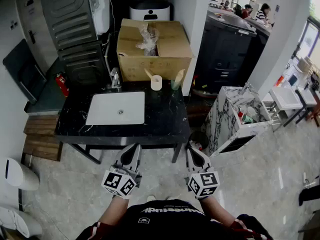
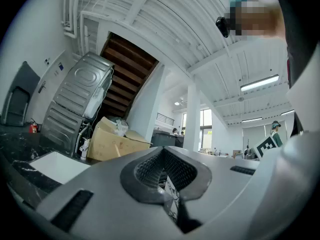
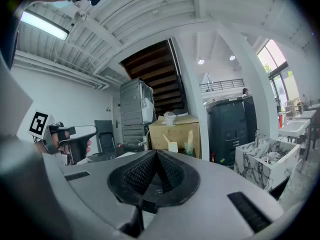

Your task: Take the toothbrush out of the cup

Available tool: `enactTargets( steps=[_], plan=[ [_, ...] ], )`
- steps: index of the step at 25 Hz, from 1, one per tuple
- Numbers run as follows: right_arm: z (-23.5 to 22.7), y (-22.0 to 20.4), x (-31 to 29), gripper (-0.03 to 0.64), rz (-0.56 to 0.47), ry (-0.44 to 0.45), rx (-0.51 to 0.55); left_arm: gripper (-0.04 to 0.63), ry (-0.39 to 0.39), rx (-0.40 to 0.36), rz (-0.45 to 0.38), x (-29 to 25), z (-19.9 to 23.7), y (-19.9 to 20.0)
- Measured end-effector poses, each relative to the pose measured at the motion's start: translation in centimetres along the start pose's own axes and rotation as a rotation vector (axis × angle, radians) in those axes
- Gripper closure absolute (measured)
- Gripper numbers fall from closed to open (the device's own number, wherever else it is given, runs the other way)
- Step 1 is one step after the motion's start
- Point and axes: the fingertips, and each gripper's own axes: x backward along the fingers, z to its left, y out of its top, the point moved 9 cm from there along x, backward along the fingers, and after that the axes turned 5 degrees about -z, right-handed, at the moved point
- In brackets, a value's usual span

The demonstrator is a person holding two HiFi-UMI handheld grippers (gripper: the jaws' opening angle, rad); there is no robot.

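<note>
A cream cup stands at the back of the black counter with a pale toothbrush leaning out to its left. Beside it on the right is a green cup holding another brush. The right gripper view shows both cups far ahead, the cream cup left of the green cup. My left gripper and right gripper hang side by side in front of the counter's near edge, well short of the cups. Both are shut with nothing between their jaws, as seen on the left gripper and the right gripper.
A white sink is set into the counter with a tap behind it. A cardboard box stands right behind the cups. A marble-patterned cabinet is to the right, a white pillar beside the box, and a red extinguisher at the left.
</note>
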Motion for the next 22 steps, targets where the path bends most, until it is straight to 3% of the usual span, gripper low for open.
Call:
enactTargets(
  steps=[22],
  plan=[
    [2.9, -0.3, -1.6, 0.580, -0.057, -0.051, 0.000, 0.581, -0.080, -0.006, -0.006, 0.5, 3.6, 0.0]
  ],
)
